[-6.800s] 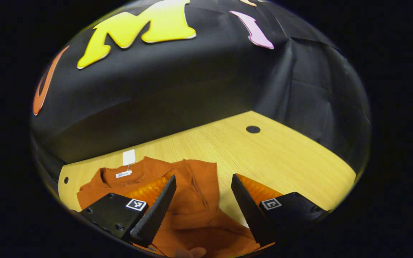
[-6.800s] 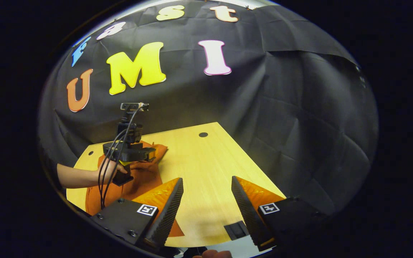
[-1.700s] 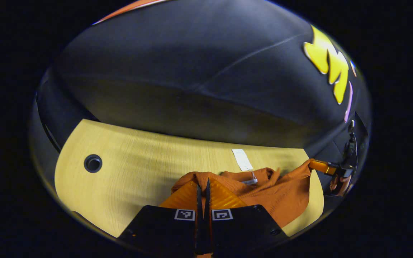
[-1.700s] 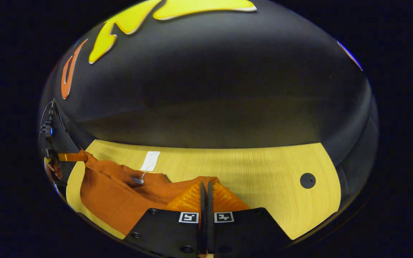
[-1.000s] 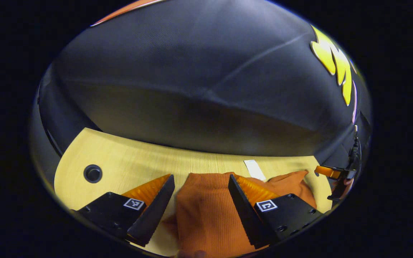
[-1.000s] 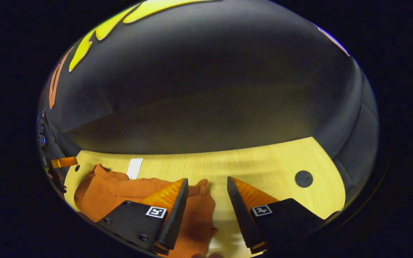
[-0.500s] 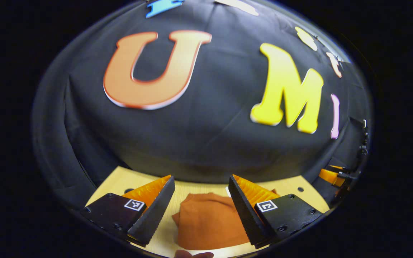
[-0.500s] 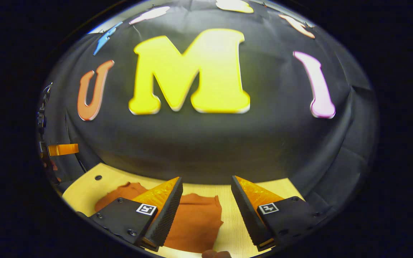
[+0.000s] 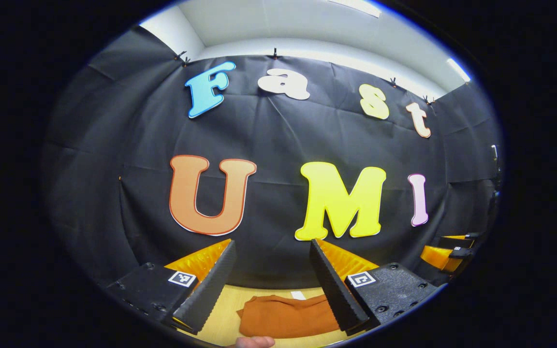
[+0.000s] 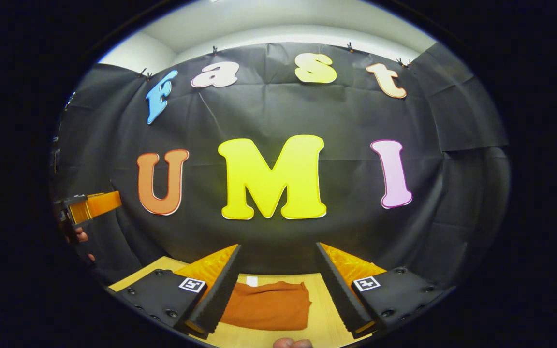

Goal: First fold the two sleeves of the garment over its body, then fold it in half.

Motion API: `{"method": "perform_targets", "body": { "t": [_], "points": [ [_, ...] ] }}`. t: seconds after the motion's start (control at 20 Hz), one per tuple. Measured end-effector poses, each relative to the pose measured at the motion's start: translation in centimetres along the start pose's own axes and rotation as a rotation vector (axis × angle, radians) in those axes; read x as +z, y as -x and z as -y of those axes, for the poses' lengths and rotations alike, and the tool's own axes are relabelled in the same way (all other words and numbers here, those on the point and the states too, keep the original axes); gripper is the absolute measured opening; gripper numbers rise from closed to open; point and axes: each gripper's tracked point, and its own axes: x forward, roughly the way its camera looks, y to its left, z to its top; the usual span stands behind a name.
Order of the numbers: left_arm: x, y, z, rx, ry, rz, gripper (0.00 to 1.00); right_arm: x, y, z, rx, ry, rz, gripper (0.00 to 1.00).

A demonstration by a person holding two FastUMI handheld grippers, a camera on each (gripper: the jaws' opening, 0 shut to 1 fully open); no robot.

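We see the left gripper [image 9: 273, 270] and right gripper [image 10: 278, 273] with jaws spread wide, holding nothing. Beyond them the garment [image 10: 269, 304] lies folded flat on the table [image 10: 322, 314], before the wall [image 9: 278, 135].

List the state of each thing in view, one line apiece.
Garment: folded into a compact rust-orange bundle, lying flat on the table, touched by neither gripper.
White tag: lying on the table at the garment's far edge.
Left gripper: open, raised above the garment, holding nothing.
Right gripper: open, raised above the garment, holding nothing.
Table: light wood, bearing the garment.
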Motion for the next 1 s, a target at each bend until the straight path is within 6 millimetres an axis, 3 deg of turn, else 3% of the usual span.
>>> {"method": "perform_targets", "body": {
  "t": [0.1,0.2,0.45,1.0],
  "points": [
    [-0.9,2.3,1.4,-0.014,0.027,-0.021,0.98,-1.1,2.4,-1.3,0.013,-0.01,0.001,0.94],
    [-1.7,3.9,2.1,-0.019,0.037,-0.027,0.98,-2.0,4.0,-1.2,-0.007,0.007,0.014,0.93],
    [-3.9,6.8,3.5,-0.01,0.007,-0.032,1.0,-2.8,6.0,-1.1,-0.031,0.06,0.064,0.95],
    [-4.3,7.2,3.2,0.019,-0.027,-0.028,0.98,-1.8,6.0,-1.2,-0.023,0.066,0.083,0.93]
  ]
}}
